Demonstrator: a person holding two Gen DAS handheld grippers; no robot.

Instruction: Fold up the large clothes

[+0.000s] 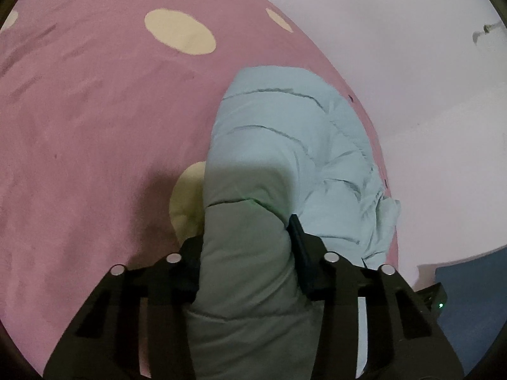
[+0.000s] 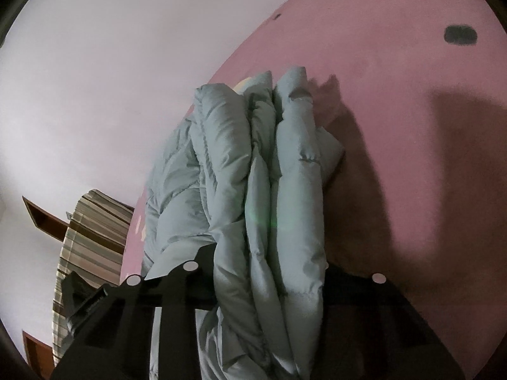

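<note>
We see pale blue puffer jacket (image 1: 285, 145) lying bunched on pink spotted bed cover (image 1: 95, 126), near its edge by white wall (image 1: 412, 47). Left gripper (image 1: 245, 247) jaws clamped on thick fold of jacket. Right gripper (image 2: 269, 272) jaws clamped on several stacked layers. Striped fabric (image 2: 88, 237) visible beyond bed edge in right wrist view.

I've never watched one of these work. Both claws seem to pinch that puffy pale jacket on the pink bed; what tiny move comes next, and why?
Probably lift both ends together and carry them over. The left gripper and right gripper each clamp the quilted jacket, bunched in thick layers on the bedspread.
</note>
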